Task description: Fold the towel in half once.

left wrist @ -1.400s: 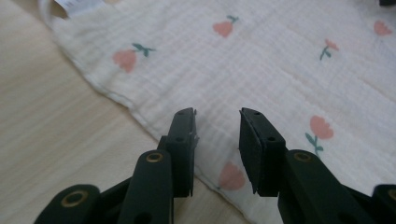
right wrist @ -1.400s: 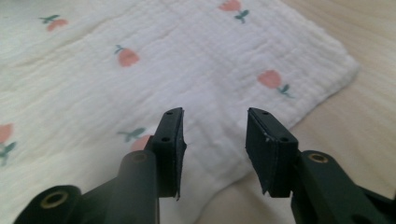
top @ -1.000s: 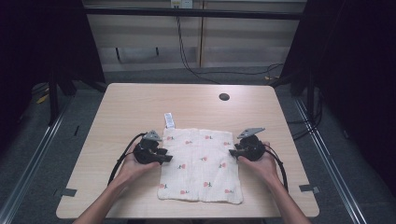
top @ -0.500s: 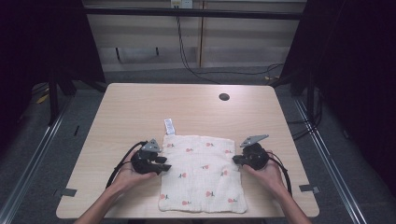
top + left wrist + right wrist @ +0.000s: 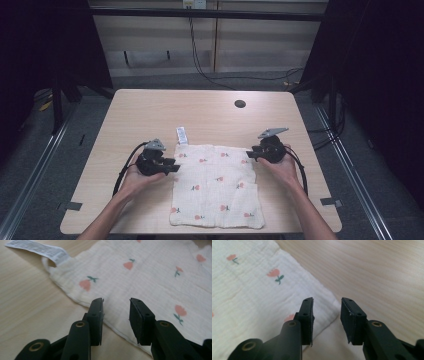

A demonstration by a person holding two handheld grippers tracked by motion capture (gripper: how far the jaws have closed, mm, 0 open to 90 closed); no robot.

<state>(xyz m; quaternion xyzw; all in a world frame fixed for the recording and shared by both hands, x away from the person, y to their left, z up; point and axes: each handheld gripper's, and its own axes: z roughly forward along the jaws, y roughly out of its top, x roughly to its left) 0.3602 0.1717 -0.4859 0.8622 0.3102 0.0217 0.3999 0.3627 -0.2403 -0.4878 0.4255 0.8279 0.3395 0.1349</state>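
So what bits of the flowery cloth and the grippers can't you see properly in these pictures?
- Print on the white tag: too small and blurred in the left gripper view, tiny in the high view.
- Cloth: its underside is hidden against the table; both gripper views cut it off at their edges.
- Left hand-held gripper and right hand-held gripper: too small in the high view to judge the jaw gap or whether they touch the cloth.

Worktop [image 5: 150, 115]: pale wood-grain surface with rounded corners, sitting on a grey floor [image 5: 50, 165]. Round dark cable hole [image 5: 240, 104] lying near its far right edge. Black cables [image 5: 225, 75] trailing across the floor behind it. Patches of tape [image 5: 70, 205] sticking to the floor at both near corners.
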